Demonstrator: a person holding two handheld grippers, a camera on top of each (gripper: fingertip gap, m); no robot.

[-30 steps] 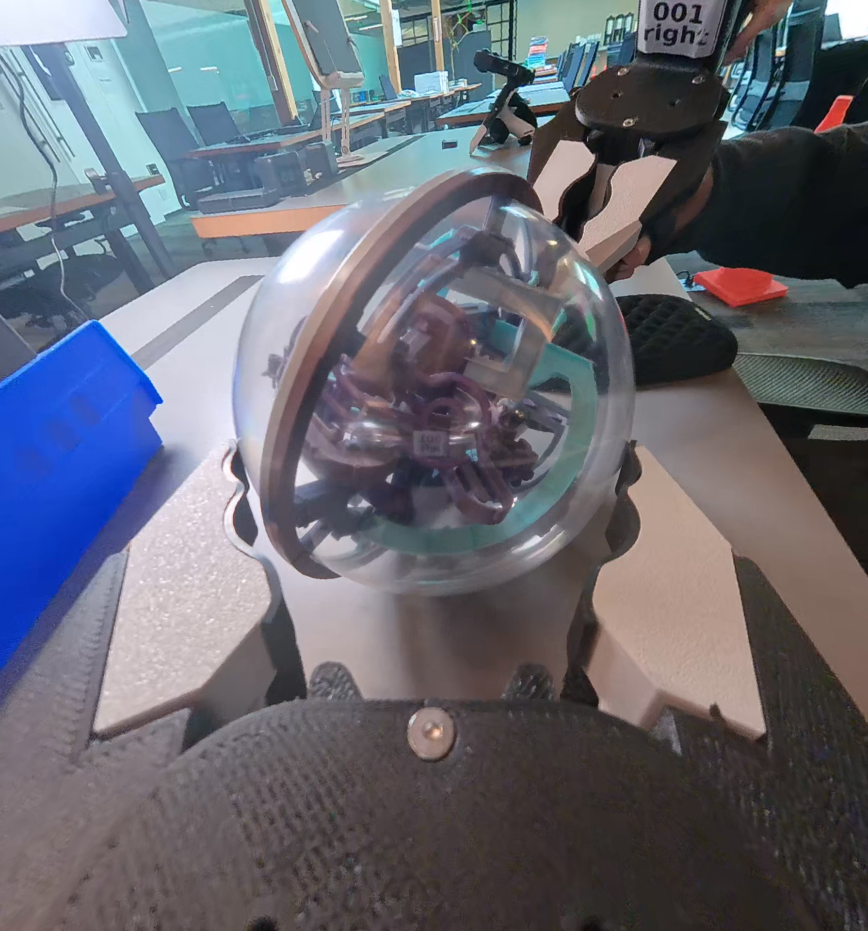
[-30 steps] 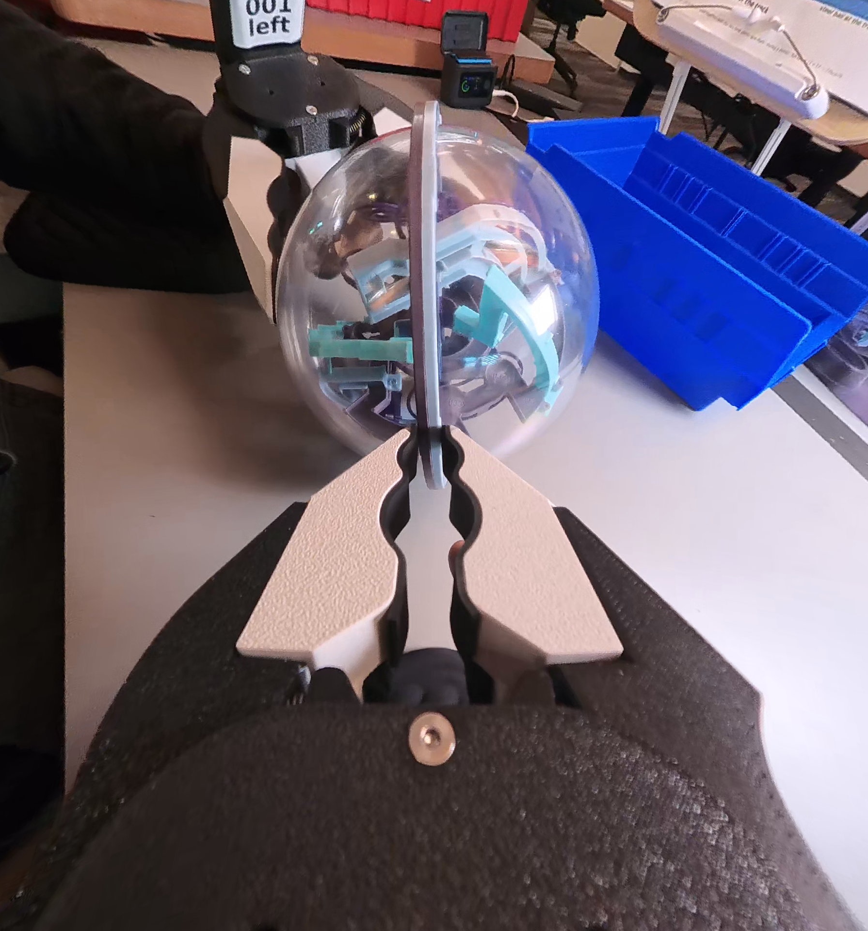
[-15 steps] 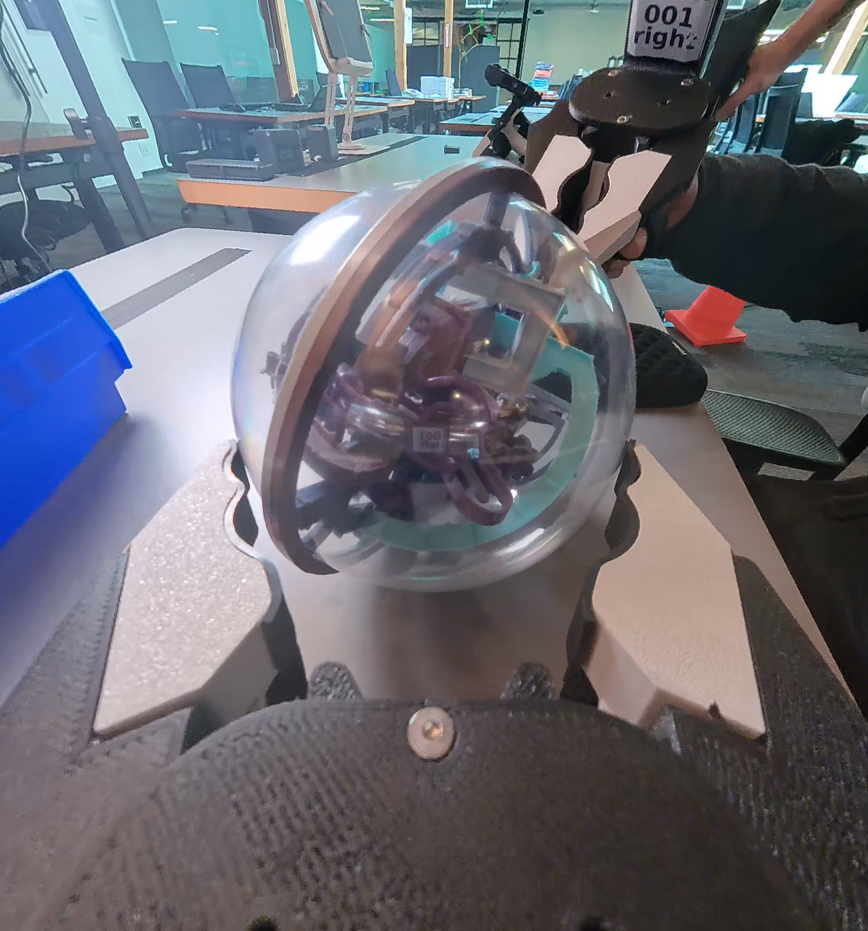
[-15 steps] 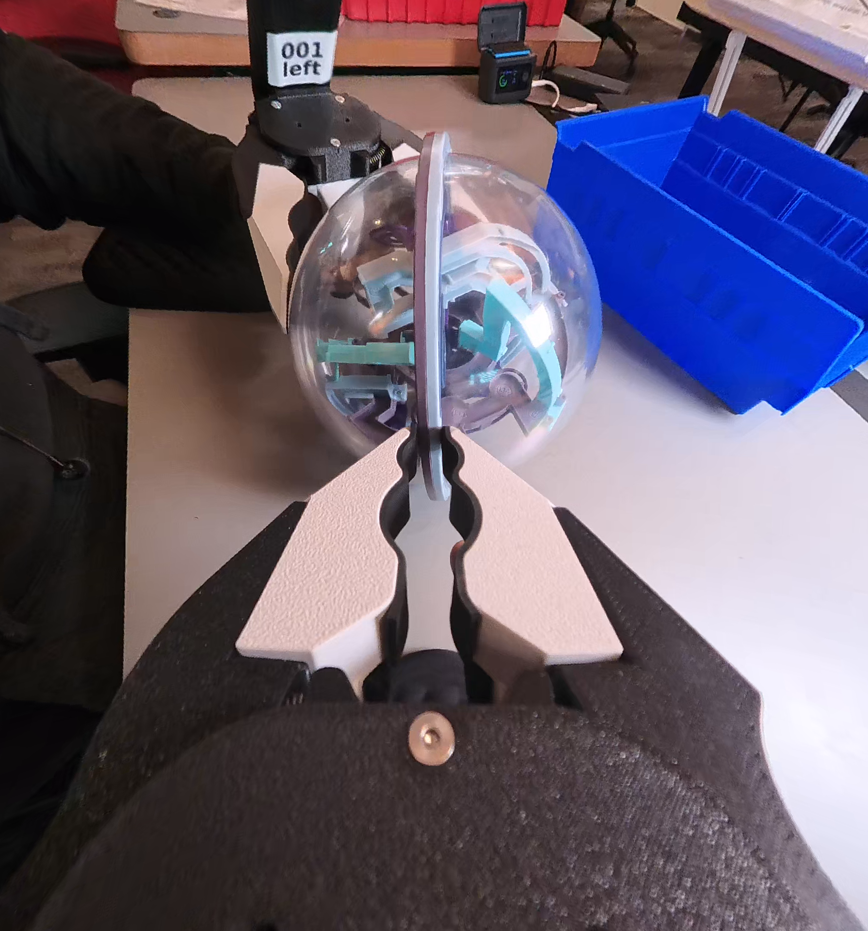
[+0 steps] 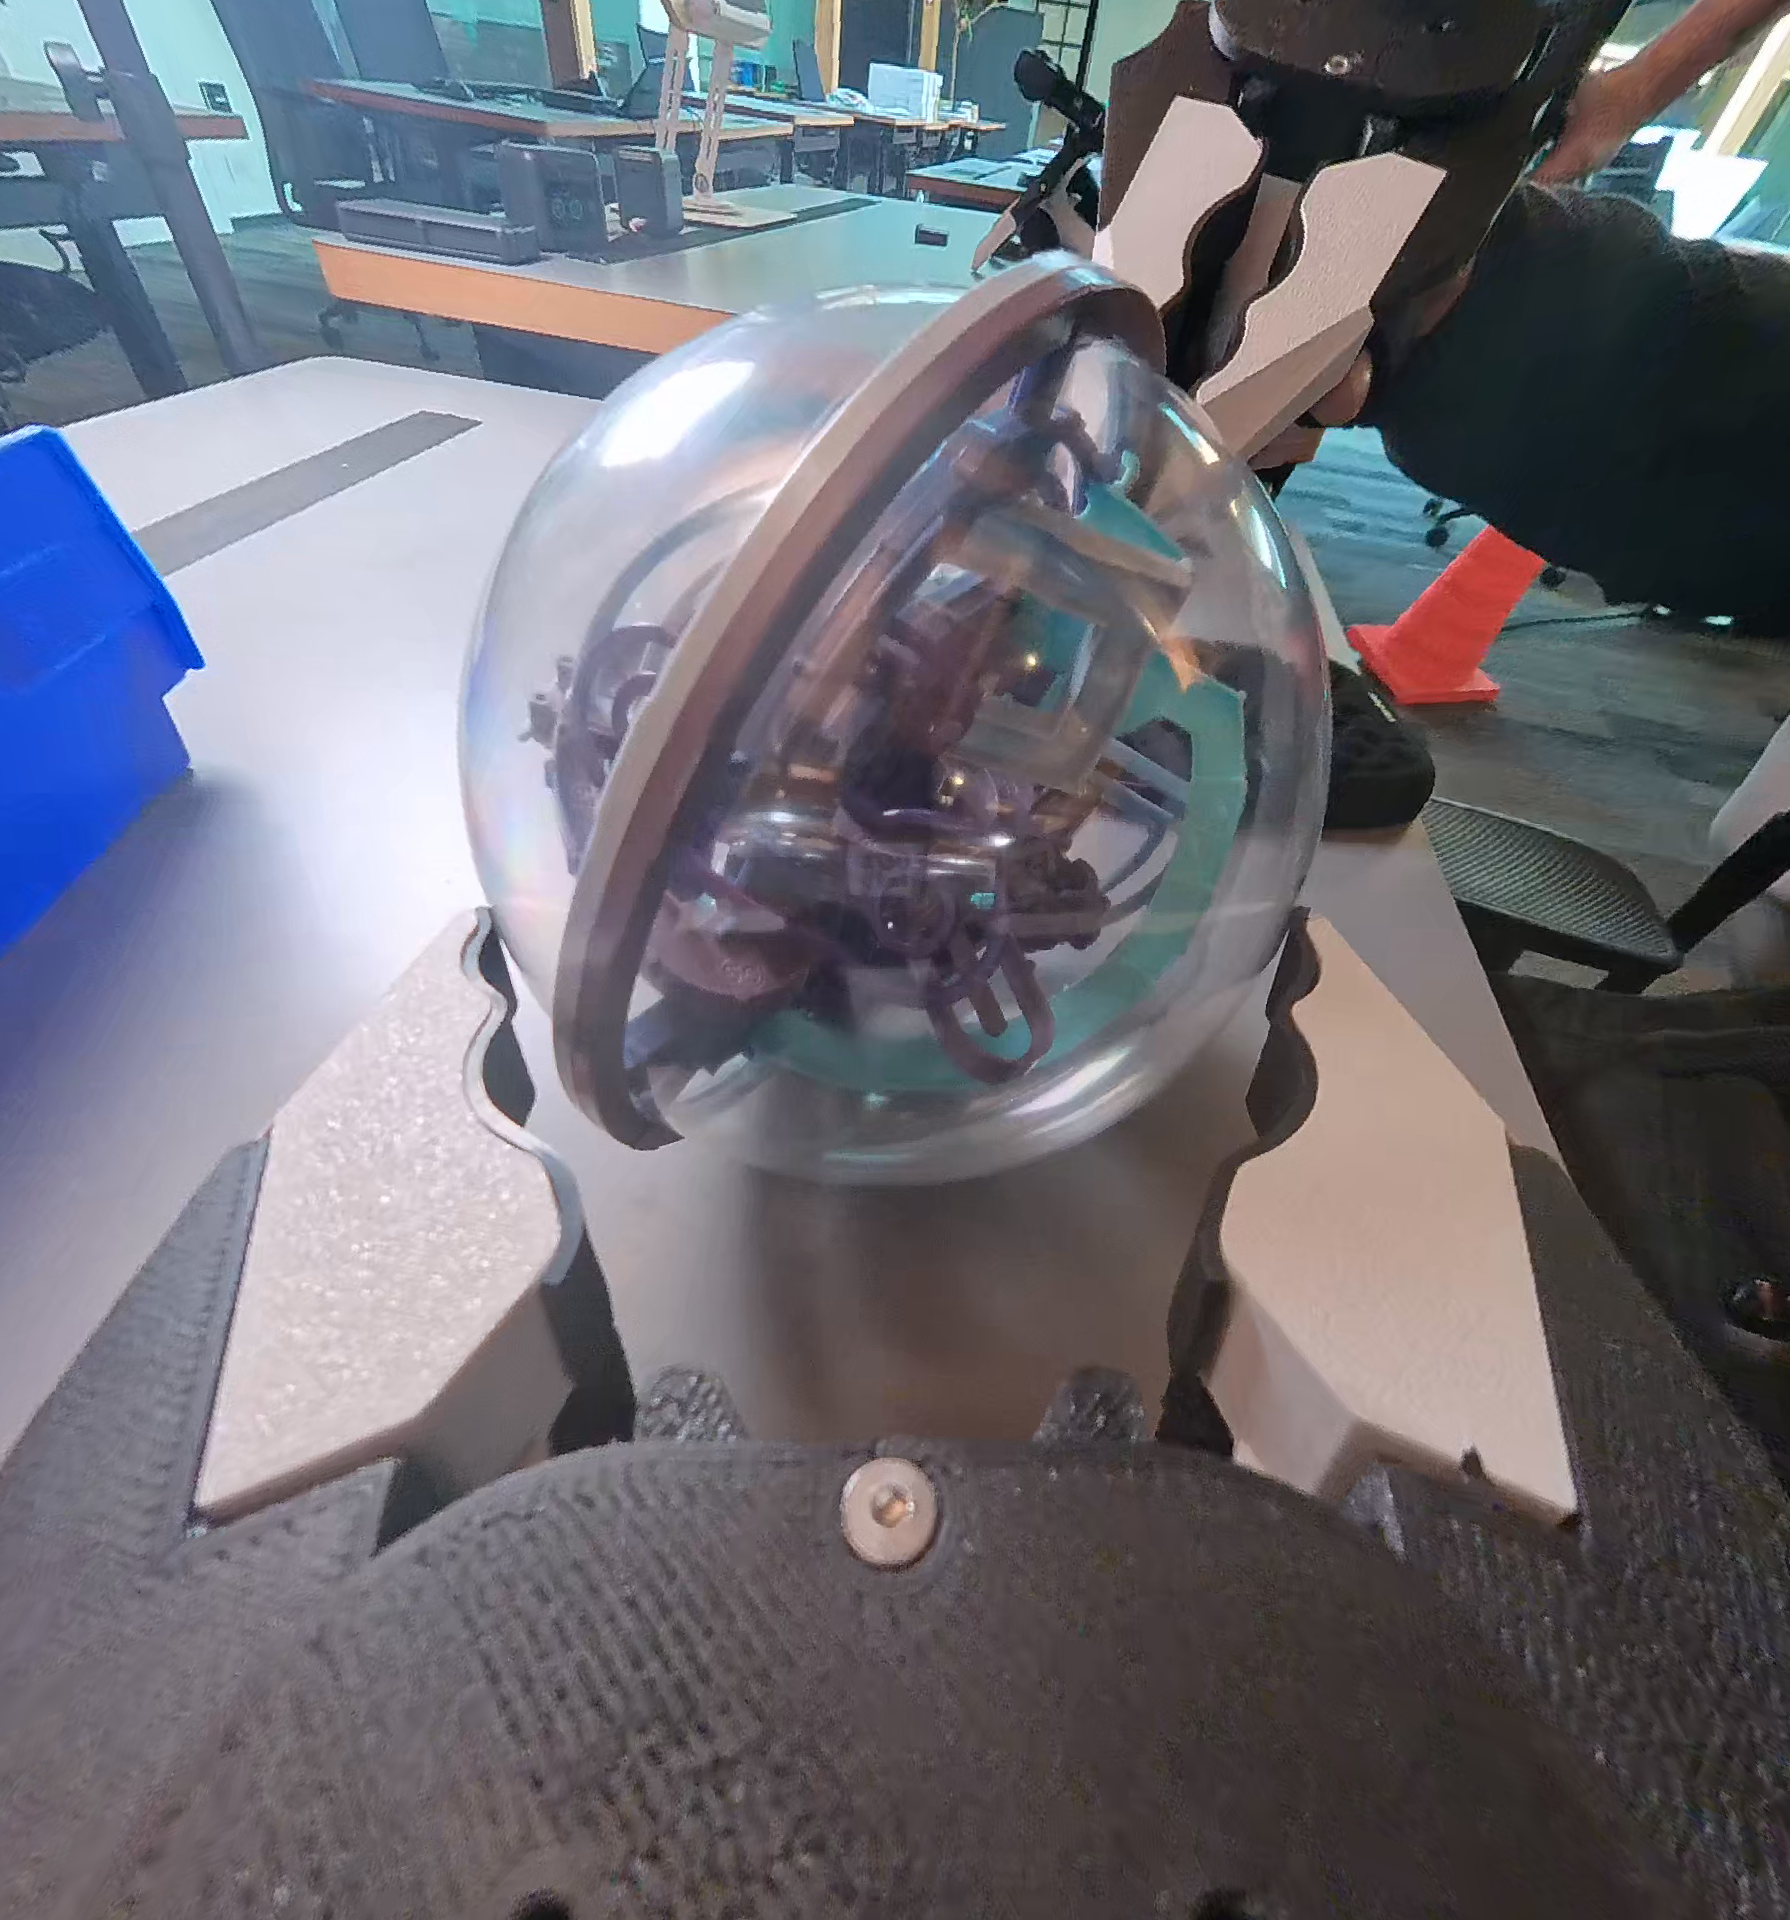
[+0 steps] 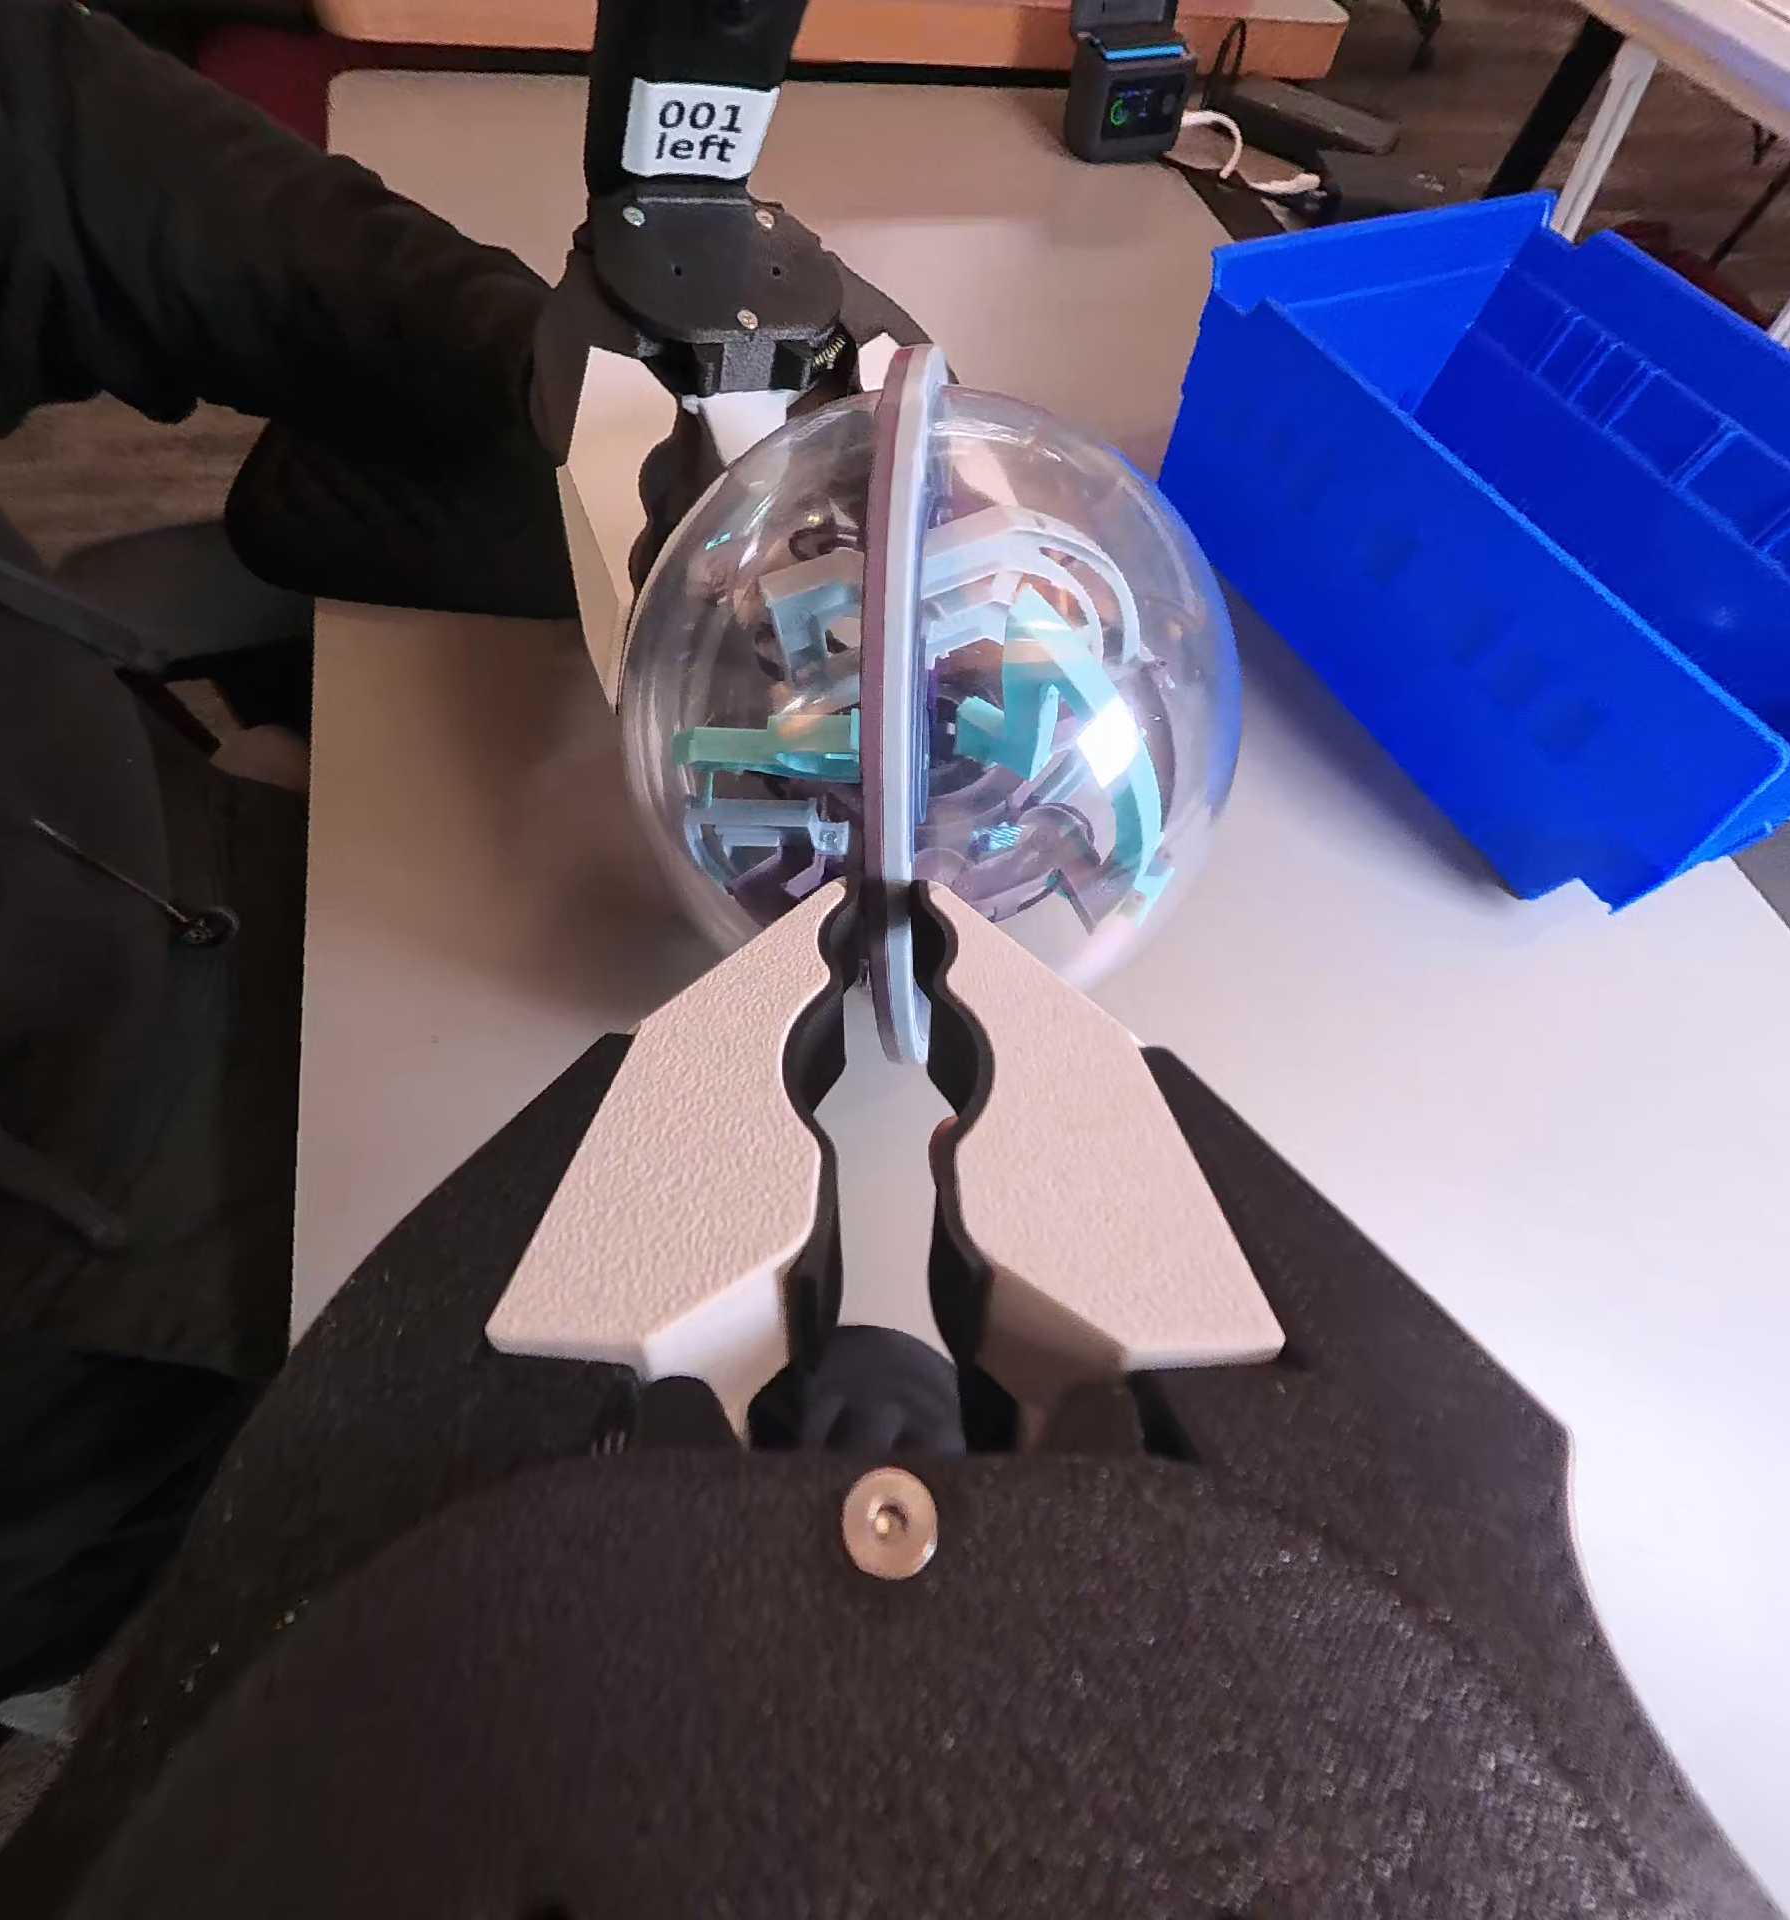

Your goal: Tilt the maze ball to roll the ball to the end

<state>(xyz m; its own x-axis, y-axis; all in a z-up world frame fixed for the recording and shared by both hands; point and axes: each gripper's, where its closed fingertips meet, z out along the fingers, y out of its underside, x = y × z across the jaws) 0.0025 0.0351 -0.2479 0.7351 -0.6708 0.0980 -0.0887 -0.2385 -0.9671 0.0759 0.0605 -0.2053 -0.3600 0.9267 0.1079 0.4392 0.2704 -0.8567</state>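
The maze ball [image 5: 891, 727] is a clear sphere with purple and teal tracks inside and a grey ring around its middle. My left gripper [image 5: 891, 925] is spread wide, and both fingertips [image 5: 486, 935] press the sphere's sides, holding it above the table [image 5: 330, 582]. My right gripper [image 6: 883, 914] is shut on the edge of the ring [image 6: 896, 623] from the opposite side. It also shows in the left wrist view [image 5: 1234, 343] behind the ball's top. In the right wrist view the ball [image 6: 1078, 665] hides most of the left gripper [image 6: 725, 301]. I cannot make out the small ball inside.
A blue bin [image 6: 1545, 540] stands on the table to the right of the ball and shows at the left edge of the left wrist view [image 5: 29, 665]. A black mesh pad [image 5: 1374, 758] lies at the table's far edge. An orange cone [image 5: 1442, 634] and chairs are beyond it.
Both grippers have turned the ball together, and the ring now leans a little differently. The background has swung sideways in both views. Both grasps are unchanged.
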